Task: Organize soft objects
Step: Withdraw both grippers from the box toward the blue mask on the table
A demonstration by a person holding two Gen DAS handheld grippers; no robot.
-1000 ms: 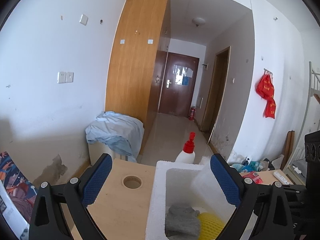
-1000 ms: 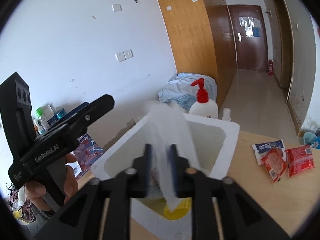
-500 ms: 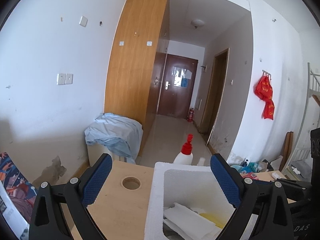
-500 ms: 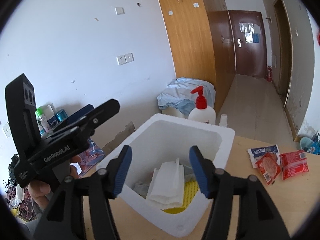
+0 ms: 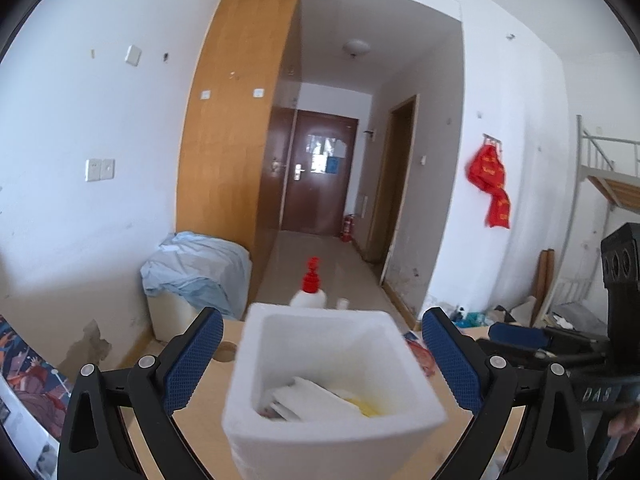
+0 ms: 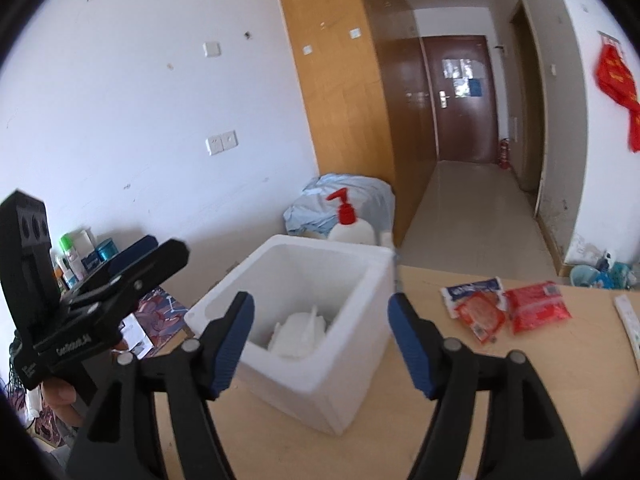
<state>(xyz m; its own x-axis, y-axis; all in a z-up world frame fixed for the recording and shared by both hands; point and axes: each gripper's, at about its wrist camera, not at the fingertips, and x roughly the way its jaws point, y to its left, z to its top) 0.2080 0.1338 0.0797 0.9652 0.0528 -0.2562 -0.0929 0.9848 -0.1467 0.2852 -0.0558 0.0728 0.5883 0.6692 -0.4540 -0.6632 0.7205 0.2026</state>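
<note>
A white foam box (image 6: 320, 380) stands on the wooden table (image 6: 500, 368). Inside it lie folded white tissue (image 6: 296, 336) and a yellow soft item (image 5: 372, 406); the tissue also shows in the left wrist view (image 5: 308, 398). My right gripper (image 6: 320, 344) is open and empty, above the box's near side. My left gripper (image 5: 320, 356) is open and empty, its jaws standing on either side of the box (image 5: 336, 420). The left gripper shows at the left of the right wrist view (image 6: 132, 276).
A white pump bottle with a red top (image 6: 352, 228) stands behind the box. Red and blue snack packets (image 6: 504, 308) lie on the table to the right. A white remote (image 6: 630, 328) lies at the far right edge. A round hole (image 5: 226, 350) is in the tabletop.
My right gripper opened and let the white tissue fall into the box, then drew back. My left gripper moved closer over the box.
</note>
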